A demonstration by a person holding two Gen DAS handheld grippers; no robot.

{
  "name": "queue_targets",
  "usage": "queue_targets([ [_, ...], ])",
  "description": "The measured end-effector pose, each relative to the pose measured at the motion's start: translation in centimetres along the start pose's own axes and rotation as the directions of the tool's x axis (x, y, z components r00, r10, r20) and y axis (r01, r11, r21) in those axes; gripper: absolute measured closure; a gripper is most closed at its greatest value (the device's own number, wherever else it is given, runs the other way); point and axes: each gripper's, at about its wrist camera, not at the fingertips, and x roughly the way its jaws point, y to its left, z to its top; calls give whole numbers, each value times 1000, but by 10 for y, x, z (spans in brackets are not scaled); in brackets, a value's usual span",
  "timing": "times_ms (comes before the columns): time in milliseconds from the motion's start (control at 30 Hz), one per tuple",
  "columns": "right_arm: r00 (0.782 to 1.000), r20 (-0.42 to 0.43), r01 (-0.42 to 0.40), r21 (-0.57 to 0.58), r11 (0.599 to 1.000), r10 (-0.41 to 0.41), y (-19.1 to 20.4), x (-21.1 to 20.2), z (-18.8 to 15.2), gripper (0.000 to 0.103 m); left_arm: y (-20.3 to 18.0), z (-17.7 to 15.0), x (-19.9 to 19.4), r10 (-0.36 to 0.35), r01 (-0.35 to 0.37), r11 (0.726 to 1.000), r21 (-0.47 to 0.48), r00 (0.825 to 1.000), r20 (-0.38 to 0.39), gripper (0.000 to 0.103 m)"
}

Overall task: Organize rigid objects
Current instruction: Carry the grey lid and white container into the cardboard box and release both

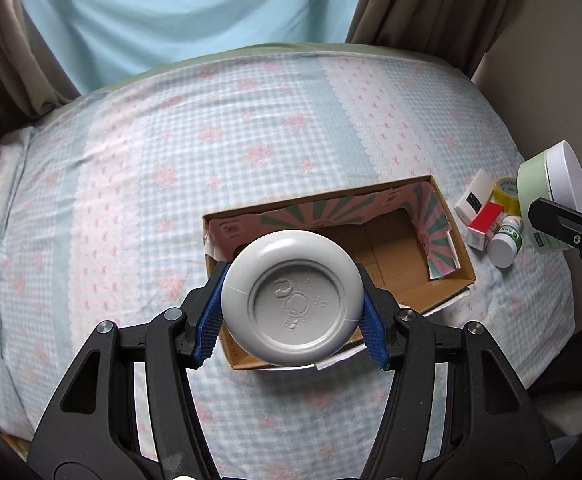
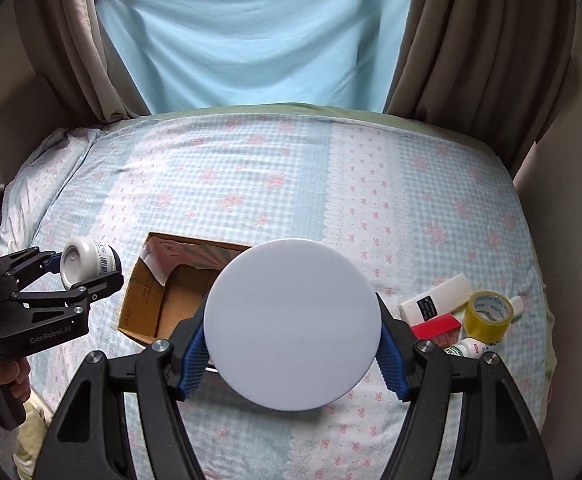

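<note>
Inspector: Bedspread (image 1: 171, 160) checked blue and pink, curtains behind; cardboard box (image 1: 457, 258) lies open on the bed. State of each gripper?

Assessor: Left gripper (image 1: 293, 312) pinches a grey-white jar (image 1: 291, 300), base toward the camera, above the box's near end. Right gripper (image 2: 291, 342) clamps a green tub with white lid (image 2: 291, 324), held over the bed beside the box.

Inspector: Remaining items?

Assessor: White carton (image 2: 435, 300), red carton (image 2: 437, 328), tape roll (image 2: 487, 316) and small white bottle (image 2: 467, 348) sit clustered right of the box.

Inspector: Recommendation?

Assessor: Lower the jar into one corner, release low, keep the tub clear until the left withdraws.
</note>
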Motion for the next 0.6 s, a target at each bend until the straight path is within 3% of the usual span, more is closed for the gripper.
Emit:
queue_targets([
  [367,983,-181,-63,-212,975,24,59,101,-16,37,2,19,114,-58,69,995,75,988,-143,48],
  [600,952,-305,-47,-215,975,-22,34,172,-31,37,-11,9,172,-63,103,981,162,970,-234,48],
])
